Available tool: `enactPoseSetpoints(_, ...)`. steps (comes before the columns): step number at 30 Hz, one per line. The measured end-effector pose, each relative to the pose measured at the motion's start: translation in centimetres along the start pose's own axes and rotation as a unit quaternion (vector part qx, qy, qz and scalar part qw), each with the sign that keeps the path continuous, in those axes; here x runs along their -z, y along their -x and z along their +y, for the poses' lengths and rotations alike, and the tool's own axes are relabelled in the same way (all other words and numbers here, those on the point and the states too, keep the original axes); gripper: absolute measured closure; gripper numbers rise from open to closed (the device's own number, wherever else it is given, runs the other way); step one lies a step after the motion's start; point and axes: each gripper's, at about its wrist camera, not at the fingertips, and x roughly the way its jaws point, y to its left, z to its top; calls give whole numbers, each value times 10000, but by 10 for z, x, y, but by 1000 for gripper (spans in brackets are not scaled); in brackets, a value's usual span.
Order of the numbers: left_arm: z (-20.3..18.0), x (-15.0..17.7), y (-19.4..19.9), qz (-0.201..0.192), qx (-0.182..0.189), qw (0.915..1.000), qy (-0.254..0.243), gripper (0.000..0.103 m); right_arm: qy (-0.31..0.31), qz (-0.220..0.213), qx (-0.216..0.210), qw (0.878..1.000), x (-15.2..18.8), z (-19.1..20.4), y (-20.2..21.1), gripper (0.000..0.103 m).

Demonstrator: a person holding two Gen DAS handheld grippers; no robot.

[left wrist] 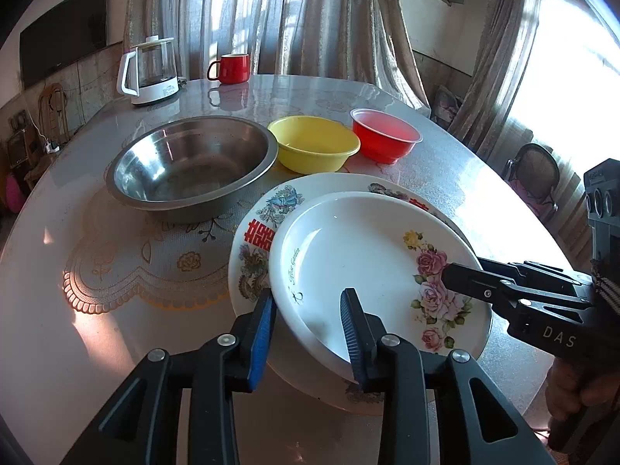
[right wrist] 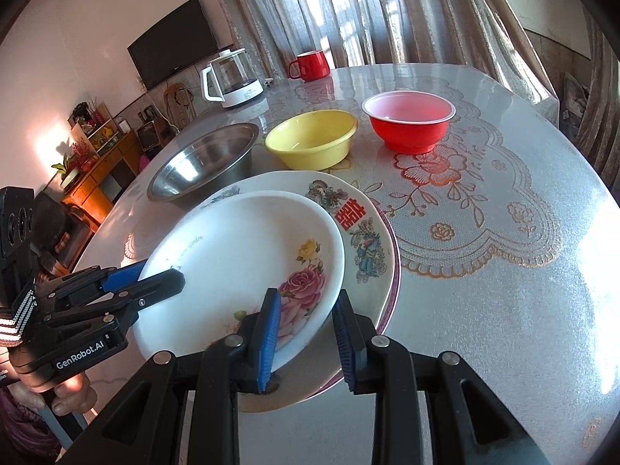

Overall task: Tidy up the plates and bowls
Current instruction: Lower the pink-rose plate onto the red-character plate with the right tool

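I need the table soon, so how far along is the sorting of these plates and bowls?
Done: the rose plate lies on the larger patterned plate, so the plates look stacked. In hand: the left gripper and right gripper each straddle the rose plate's rim; whether they are pinching it is unclear. Left: the steel bowl, yellow bowl and red bowl stand separately, not nested.

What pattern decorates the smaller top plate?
Pink and yellow roses on white top plate, clearest in the left wrist view.
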Motion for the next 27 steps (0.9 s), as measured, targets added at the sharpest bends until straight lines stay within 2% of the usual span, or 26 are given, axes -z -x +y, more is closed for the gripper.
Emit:
enactPoseSetpoints(4,2,1,5,-71,64,9999,56,69,94,-9,124,9999,0,3,-1,74)
enactPoseSetpoints(6,-1,1,8,-137,137,9998,17,66,174,-41,180,9997,0,6,-1,68)
enactPoseSetpoints(13,-3,4,8,-104,46,9999,7,66,411,-67,313,9986,2,12,-2,68)
enactPoseSetpoints(19,-2,6,10,-116,-2,9999,31,66,516,-37,285,9983,3,12,-1,68)
enactPoseSetpoints(23,-4,6,9,-96,-57,9999,21,66,459,104,54,9989,3,12,2,65)
enactPoseSetpoints(27,-5,7,10,-92,-84,9999,30,66,527,110,242,9983,4,15,3,65)
